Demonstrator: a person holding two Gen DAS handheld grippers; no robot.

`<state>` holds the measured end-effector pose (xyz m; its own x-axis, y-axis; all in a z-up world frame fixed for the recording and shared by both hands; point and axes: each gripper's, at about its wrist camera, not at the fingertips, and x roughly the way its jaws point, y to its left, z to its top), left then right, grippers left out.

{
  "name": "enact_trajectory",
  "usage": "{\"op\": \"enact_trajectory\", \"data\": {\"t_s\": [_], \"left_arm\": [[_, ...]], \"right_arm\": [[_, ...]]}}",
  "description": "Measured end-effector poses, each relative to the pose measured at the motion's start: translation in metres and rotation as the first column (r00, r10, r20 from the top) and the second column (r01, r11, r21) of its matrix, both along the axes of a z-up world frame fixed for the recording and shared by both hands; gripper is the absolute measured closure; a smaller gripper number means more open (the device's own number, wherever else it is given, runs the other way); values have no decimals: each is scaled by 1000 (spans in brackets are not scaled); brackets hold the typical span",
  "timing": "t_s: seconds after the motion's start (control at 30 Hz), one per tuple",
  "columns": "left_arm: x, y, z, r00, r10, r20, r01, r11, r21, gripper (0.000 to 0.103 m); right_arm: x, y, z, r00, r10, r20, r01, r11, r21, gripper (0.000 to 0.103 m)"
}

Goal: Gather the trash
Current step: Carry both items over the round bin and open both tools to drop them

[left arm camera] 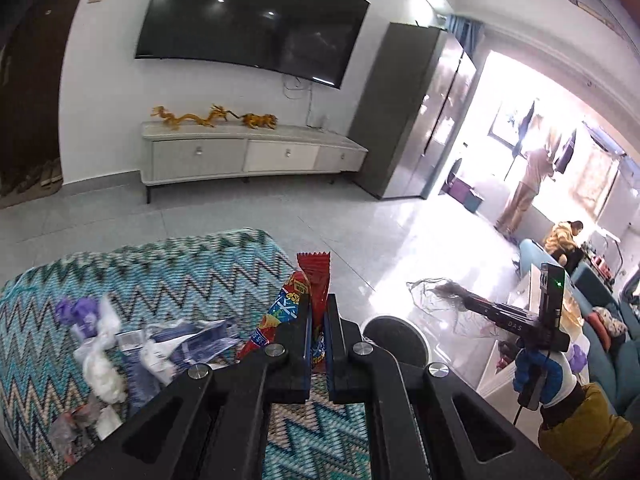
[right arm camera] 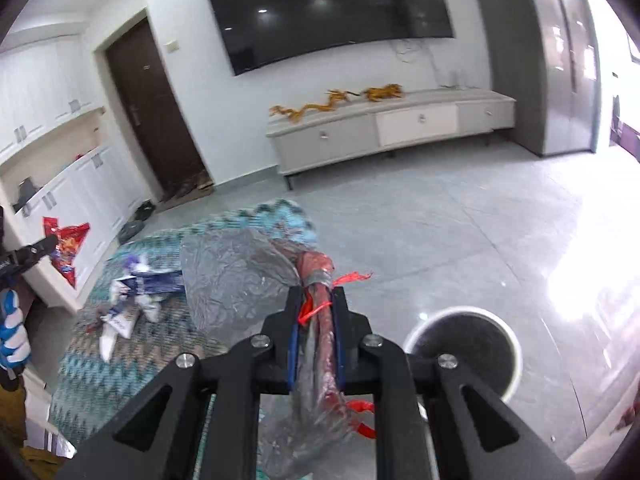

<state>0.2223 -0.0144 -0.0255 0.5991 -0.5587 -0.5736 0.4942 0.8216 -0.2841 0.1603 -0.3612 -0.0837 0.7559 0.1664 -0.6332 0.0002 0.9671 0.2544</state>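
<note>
Both grippers pinching trash, bin ahead on the floor

The left gripper [left arm camera: 319, 312] pinches a red snack wrapper [left arm camera: 314, 280] above the zigzag cloth [left arm camera: 168, 272]; its print is too blurred to read. The right gripper [right arm camera: 317, 308] clamps a crumpled plastic bag [right arm camera: 240, 272]; its loose tail could miss the round bin [right arm camera: 464, 348] or slip free.

Both fisheye views ride just behind their own tongs, tilted down across the zigzag-cloth bench [left arm camera: 168, 272] toward the television wall [left arm camera: 256, 20]. They share the cloth, the white bin [right arm camera: 464, 344] on the floor and the low cabinet [right arm camera: 384, 128] — each also catches the other tongs at its edge.
</note>
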Motion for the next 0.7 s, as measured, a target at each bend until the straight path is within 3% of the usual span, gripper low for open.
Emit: {"op": "enact_trajectory", "data": {"t_s": [0.17,0.37,0.53,0.7], "left_arm": [[29,-108,-12,989,-139,-50,143,987,73,98],[57,-231,-60,952,-266,-152,286,949,132,98],[78,-309,-113,917,-311,-250,353,925,143,98],[97,-357,-167,894,-295,-337,364,918,160,97]], "right_arm": [[-4,-65,-48,990,-125,-71,126,992,4,90],[15,-126,-132,941,-246,-231,259,965,28,90],[32,-155,-193,893,-293,-342,323,946,31,90],[45,-173,-234,858,-317,-404,362,931,38,87]]}}
